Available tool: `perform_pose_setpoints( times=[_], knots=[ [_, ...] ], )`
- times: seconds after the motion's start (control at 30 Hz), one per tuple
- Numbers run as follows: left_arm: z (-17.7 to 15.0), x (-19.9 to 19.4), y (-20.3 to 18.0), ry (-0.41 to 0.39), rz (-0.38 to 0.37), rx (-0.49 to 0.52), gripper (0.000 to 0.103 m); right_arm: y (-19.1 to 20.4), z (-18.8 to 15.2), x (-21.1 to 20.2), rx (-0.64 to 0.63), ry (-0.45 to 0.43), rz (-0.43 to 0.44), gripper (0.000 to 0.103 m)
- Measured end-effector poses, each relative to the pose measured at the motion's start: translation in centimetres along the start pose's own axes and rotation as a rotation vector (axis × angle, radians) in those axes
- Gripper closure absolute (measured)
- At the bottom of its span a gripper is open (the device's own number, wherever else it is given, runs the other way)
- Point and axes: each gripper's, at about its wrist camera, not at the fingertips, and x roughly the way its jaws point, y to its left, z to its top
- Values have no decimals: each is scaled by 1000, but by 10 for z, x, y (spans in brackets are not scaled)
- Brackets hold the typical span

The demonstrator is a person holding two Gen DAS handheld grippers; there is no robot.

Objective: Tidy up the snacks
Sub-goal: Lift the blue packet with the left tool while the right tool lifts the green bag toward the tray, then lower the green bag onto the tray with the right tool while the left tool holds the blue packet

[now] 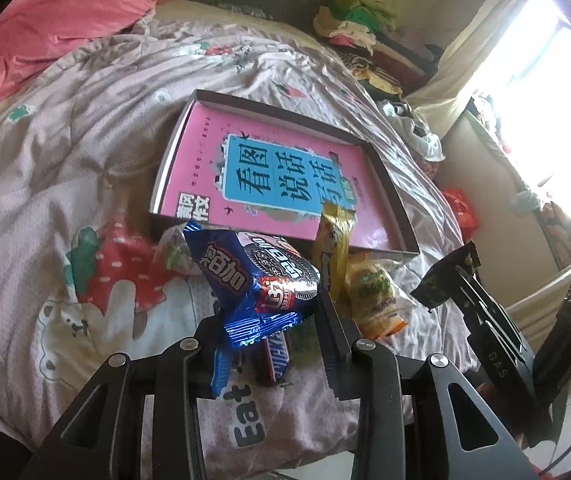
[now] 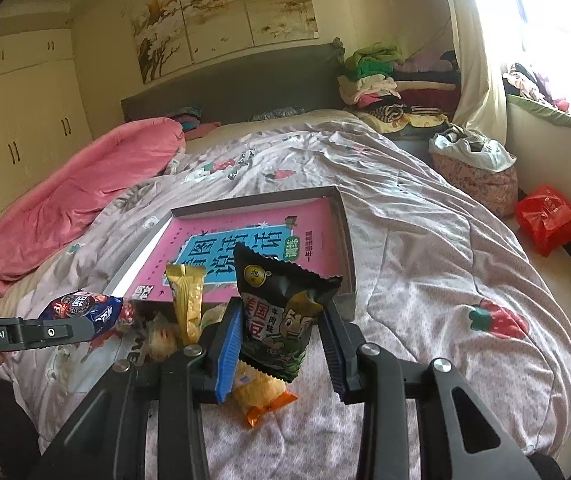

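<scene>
Left wrist view: the left gripper (image 1: 269,320) is pinching a blue cookie packet (image 1: 251,276), lifted above the bed's quilt (image 1: 65,168). Directly beneath its jaws lies a chocolate bar (image 1: 275,358). Just ahead and to the right of the gripper, a yellow wrapper (image 1: 331,248) stands upright, with a clear bag of pale snacks (image 1: 375,294) lying beside it. Farther ahead sits a shallow box (image 1: 389,184) holding a pink book (image 1: 277,172). Off to the right, the right gripper (image 1: 525,312) carries a black packet (image 1: 443,276).

Right wrist view: the right gripper (image 2: 281,336) is pressed onto the black snack packet (image 2: 281,308), held upright above the quilt (image 2: 425,240). Under the jaws lies an orange-ended snack bag (image 2: 263,396). Left of the gripper stands the yellow wrapper (image 2: 187,300). The box (image 2: 345,236) lies just ahead. At far left, the left gripper (image 2: 81,326) holds the blue packet (image 2: 85,308).
</scene>
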Motion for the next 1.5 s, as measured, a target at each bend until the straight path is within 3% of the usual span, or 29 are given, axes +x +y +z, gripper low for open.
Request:
perform_pose_setpoints(
  times=[1.13,1.5],
  knots=[
    [59,34,11,-74,74,-36,65,-12,30,56,4,-22,-19,65],
    [74,55,15,-70,50,-41,65,-21,32,82,18,15,-30,65]
  ],
)
